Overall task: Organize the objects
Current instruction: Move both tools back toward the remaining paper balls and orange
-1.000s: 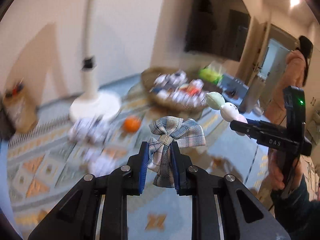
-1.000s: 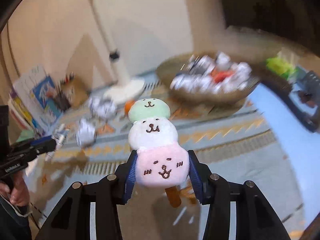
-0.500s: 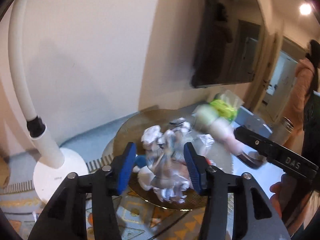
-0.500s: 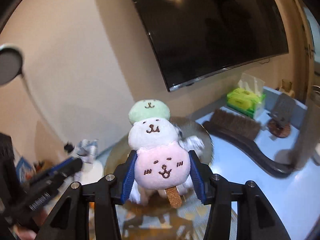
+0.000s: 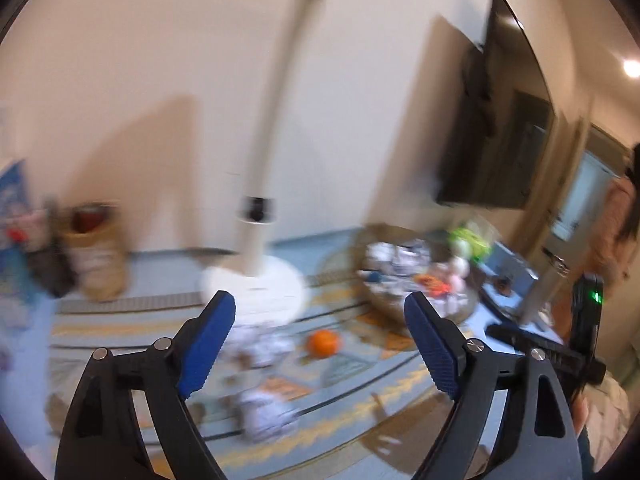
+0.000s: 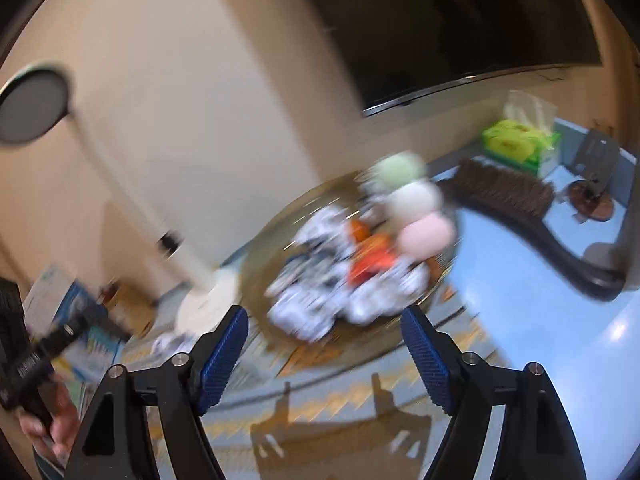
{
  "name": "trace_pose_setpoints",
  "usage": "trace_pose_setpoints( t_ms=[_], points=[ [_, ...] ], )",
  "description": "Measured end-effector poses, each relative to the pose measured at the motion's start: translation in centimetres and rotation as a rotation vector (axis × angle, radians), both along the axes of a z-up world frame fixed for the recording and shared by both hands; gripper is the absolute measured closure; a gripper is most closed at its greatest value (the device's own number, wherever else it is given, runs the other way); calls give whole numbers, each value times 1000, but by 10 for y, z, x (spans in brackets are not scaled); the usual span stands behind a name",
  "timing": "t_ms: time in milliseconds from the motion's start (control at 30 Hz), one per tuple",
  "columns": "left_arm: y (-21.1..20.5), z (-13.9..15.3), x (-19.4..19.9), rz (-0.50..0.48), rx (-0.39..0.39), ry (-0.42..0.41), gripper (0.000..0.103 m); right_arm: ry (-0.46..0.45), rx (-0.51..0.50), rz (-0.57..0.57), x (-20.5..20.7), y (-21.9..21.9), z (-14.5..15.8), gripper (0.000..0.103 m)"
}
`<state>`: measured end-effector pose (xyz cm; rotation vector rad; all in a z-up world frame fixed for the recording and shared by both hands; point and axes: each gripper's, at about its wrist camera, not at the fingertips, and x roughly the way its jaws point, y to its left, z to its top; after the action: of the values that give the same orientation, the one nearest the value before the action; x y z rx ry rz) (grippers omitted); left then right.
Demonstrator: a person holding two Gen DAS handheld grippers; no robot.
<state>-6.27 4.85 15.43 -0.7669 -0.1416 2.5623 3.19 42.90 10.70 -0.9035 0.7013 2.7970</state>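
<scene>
My left gripper (image 5: 320, 344) is open and empty, well above the patterned rug (image 5: 352, 412). My right gripper (image 6: 324, 356) is open and empty too. The three-ball plush skewer (image 6: 416, 208), green, white and pink, lies blurred at the right edge of the woven basket (image 6: 280, 232), which holds several crumpled fabric items. The basket also shows in the left wrist view (image 5: 416, 272) at right. An orange ball (image 5: 324, 343) and white crumpled cloths (image 5: 268, 416) lie on the rug below the left gripper. The plaid bow is not visible.
A white floor lamp (image 5: 264, 216) stands on a round base behind the rug. A brown brush (image 6: 508, 192), a green tissue pack (image 6: 516, 140) and a stand sit on the blue surface at right. Books (image 6: 60, 300) lie at left. A TV (image 5: 492, 120) hangs on the wall.
My left gripper let go of the plaid bow and opened wide. My right gripper opened and released the plush skewer, which now lies at the basket. Both views swung back down.
</scene>
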Motion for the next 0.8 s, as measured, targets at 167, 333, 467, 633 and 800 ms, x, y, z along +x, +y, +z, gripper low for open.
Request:
trace_pose_setpoints(
  t_ms=[167, 333, 467, 633, 800],
  points=[
    [-69, -43, 0, 178, -41, -52, 14, -32, 63, 108, 7, -72, -37, 14],
    [-98, -132, -15, 198, 37, -215, 15, -103, 81, 146, 1, -120, -96, 14],
    [-91, -152, -20, 170, 38, -279, 15, -124, 164, 128, -2, -128, -102, 13],
    [-75, -147, -7, 129, -23, -225, 14, -126, 155, 111, 0, -121, -106, 12],
    [-59, -144, 1, 73, -61, -190, 14, -142, 185, 97, -2, -124, -105, 12]
  ],
)
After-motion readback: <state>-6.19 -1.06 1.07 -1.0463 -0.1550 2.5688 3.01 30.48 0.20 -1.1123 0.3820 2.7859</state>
